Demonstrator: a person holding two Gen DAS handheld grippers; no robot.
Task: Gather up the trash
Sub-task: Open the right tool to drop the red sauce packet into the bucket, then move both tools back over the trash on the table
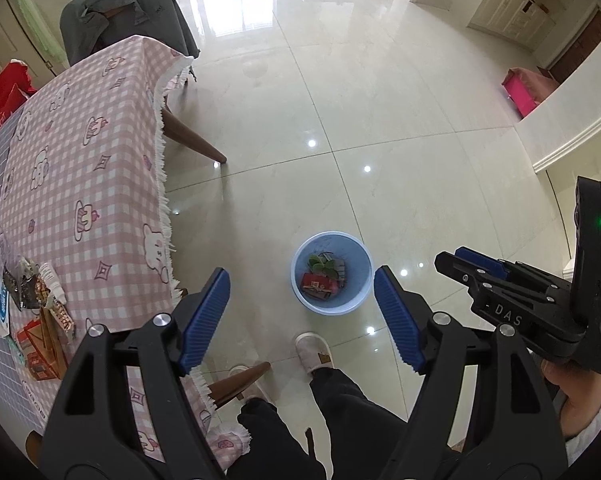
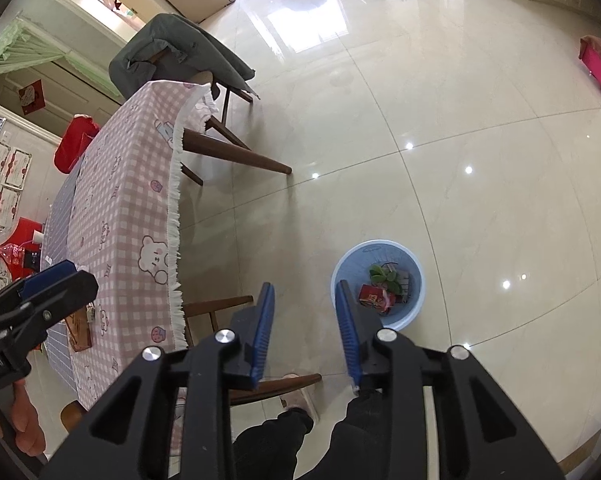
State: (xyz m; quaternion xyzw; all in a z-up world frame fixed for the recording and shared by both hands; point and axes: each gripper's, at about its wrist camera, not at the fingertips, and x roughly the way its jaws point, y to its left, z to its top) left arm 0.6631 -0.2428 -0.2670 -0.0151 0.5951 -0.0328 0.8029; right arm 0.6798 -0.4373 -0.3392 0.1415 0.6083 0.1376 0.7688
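Wrappers [image 1: 36,296] remain heaped on the desk [image 1: 100,152], off to the left of the left gripper [image 1: 300,316], which hangs spread wide and empty and is the nearer one. Right gripper [image 2: 304,332] is part-open over the floor, holding nothing. Beyond both sits one blue bin [image 1: 331,273] with several discarded pieces inside.

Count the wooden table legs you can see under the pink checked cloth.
3. One far leg slants out near the draped chair; two near legs poke out by the person's slippers. A fourth is probably hidden under the cloth.
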